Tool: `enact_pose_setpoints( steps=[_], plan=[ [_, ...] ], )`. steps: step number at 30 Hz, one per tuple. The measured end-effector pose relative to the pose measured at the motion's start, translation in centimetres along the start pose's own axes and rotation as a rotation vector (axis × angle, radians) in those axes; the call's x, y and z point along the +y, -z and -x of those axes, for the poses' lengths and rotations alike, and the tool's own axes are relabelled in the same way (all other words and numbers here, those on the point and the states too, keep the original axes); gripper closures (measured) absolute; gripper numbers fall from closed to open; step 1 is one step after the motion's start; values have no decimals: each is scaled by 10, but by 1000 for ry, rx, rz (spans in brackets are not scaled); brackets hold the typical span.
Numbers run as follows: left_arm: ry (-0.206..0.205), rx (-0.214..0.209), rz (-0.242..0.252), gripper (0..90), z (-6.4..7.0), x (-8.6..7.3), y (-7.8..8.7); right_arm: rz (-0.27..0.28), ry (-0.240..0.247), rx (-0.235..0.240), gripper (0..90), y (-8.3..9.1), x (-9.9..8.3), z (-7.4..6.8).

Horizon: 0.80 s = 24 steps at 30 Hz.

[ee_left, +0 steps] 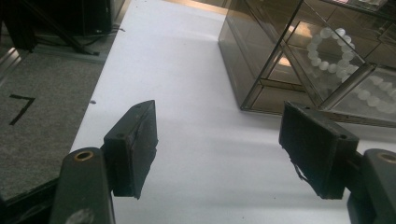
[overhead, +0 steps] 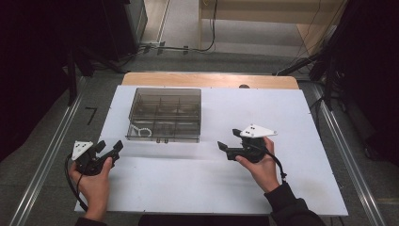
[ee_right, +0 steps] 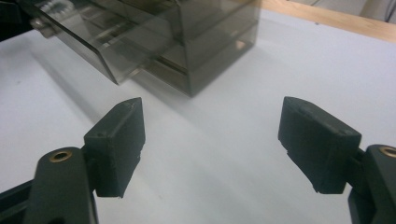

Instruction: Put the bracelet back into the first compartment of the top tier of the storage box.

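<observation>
Clearly both hand-held grippers, left [overhead: 112, 148] and right [overhead: 227, 142], gape with nothing between their jaws. Between and beyond them on the worktop [overhead: 282, 113] sits the smoky compartment box [overhead: 164, 114]: probably rigid, light, slick plastic, best gripped by its front latch [overhead: 162, 140].
</observation>
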<state>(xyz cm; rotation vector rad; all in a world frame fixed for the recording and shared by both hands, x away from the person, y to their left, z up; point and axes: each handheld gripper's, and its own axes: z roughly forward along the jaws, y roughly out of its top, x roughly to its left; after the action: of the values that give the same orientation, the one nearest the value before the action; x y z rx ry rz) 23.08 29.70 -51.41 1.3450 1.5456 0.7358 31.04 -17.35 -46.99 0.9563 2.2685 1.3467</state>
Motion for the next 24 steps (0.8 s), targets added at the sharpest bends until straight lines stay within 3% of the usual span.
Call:
enact_pose_setpoints(
  steps=[18,24],
  plan=[
    [5,-1,2,290,0,0,0,15,-45,-134,198,33,-28,32],
    [2,-1,0,290,0,0,0,12,-56,-157,194,41,-34,40]
  ],
)
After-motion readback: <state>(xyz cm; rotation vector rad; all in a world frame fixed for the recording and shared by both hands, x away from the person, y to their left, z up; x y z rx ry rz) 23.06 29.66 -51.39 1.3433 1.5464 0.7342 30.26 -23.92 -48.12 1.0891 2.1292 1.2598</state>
